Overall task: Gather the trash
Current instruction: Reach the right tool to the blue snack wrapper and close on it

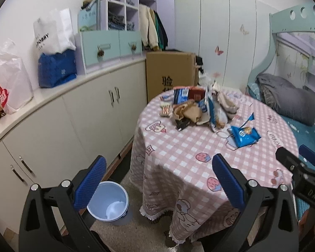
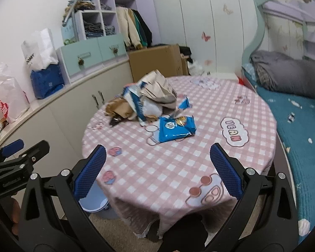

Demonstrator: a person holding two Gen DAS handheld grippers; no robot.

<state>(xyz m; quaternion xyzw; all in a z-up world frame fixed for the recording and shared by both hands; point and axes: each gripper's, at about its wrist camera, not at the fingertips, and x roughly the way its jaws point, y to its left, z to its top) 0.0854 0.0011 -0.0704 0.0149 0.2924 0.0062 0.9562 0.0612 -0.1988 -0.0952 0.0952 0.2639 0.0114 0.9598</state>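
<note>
Both grippers, left gripper [image 1: 159, 176] and right gripper [image 2: 158, 168], are hanging spread wide and empty; the blue snack bag [image 2: 174, 129] is lying ahead of the right fingers, not touching.

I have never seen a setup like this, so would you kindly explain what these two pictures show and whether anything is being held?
No robot here: a person holds a two-finger gripper in each hand, each with a fisheye camera looking along its blue fingers. One picture is from the left gripper, the other from the right gripper. Both are open and hold nothing. Ahead is a round table with a pink checked cloth, bearing a pile of wrappers and a blue snack bag. A bin stands on the floor beside the table.
</note>
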